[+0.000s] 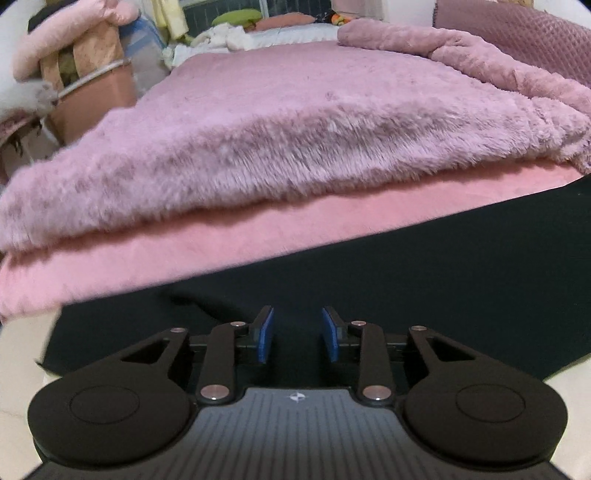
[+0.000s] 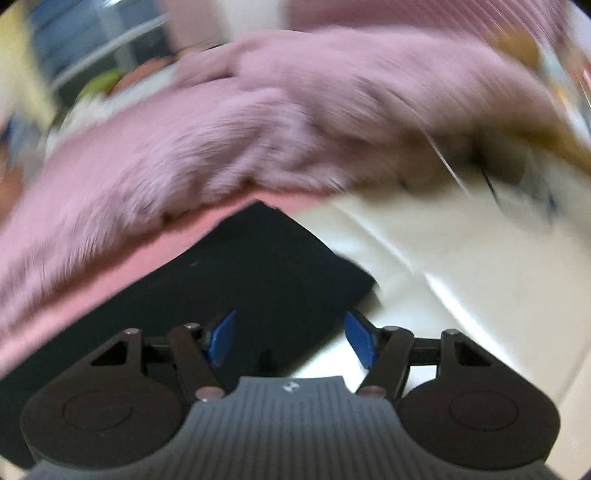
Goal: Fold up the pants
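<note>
a: any boxes or bins near you, and what's in them?

b: off to the far left of my left view there's a pinkish-brown box (image 1: 94, 92) with pale fluffy cloth (image 1: 55, 40) heaped on top. i can't tell what is inside it. beyond the bed, soft things are piled up: a green cushion (image 1: 236, 15) and white cloth (image 1: 218, 35). i see no other container clearly.

a: and the pants?

b: the pants (image 1: 388, 266) are black, plain and matte, lying flat at the near edge of the bed, on a smooth pink sheet (image 1: 147, 254). a fluffy pink blanket (image 1: 295, 122) covers the bed behind them. in my right view the pants (image 2: 258, 266) end in a squared corner that hangs over the pale floor (image 2: 443, 277). that view is blurred, so i can't make out seams or a waistband.

a: your grippers?

b: my left gripper (image 1: 297, 334) hangs just over the black cloth, blue pads (image 1: 266, 336) apart, nothing between them. my right gripper (image 2: 291, 338) is spread wider, released, over the corner of the pants, gripping nothing.
</note>
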Motion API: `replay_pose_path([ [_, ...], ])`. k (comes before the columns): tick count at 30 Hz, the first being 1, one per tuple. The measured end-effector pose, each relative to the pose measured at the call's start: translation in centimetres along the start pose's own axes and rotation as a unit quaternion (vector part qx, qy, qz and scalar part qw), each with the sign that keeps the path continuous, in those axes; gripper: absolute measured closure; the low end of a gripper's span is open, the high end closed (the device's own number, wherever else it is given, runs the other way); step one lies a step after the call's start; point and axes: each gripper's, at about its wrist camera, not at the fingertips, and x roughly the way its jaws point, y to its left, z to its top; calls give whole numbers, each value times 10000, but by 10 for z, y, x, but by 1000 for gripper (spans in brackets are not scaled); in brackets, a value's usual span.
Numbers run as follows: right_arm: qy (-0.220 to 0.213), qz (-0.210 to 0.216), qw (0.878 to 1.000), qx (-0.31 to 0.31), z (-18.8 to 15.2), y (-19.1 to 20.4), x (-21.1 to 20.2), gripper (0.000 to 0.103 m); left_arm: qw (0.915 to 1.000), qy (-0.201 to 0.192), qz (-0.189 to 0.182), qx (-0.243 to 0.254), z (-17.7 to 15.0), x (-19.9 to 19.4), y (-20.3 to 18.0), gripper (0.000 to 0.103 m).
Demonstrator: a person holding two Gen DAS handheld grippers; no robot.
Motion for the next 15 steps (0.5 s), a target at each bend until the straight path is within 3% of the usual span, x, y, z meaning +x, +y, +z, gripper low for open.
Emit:
replay_pose_path([
  [4, 46, 294, 9917, 1255, -11, -28, 17, 44, 9993, 222, -119, -280, -10, 9, -1, 74],
  [7, -97, 439, 9825, 1807, -14, -33, 30, 52, 9981, 431, -141, -416, -16, 14, -2, 84],
  [8, -173, 362, 9817, 1861, -15, -31, 34, 63, 9978, 509, -145, -402, -17, 16, -3, 90],
  [9, -228, 316, 9811, 1898, -15, -29, 36, 86, 9974, 598, -140, -370, -20, 18, -4, 96],
  [11, -189, 223, 9781, 2062, -18, -33, 38, 101, 9968, 708, -131, -345, -24, 18, -6, 98],
  [15, -95, 49, 9860, 1663, -26, -38, 16, 103, 9963, 739, -225, -375, -33, 5, -10, 98],
])
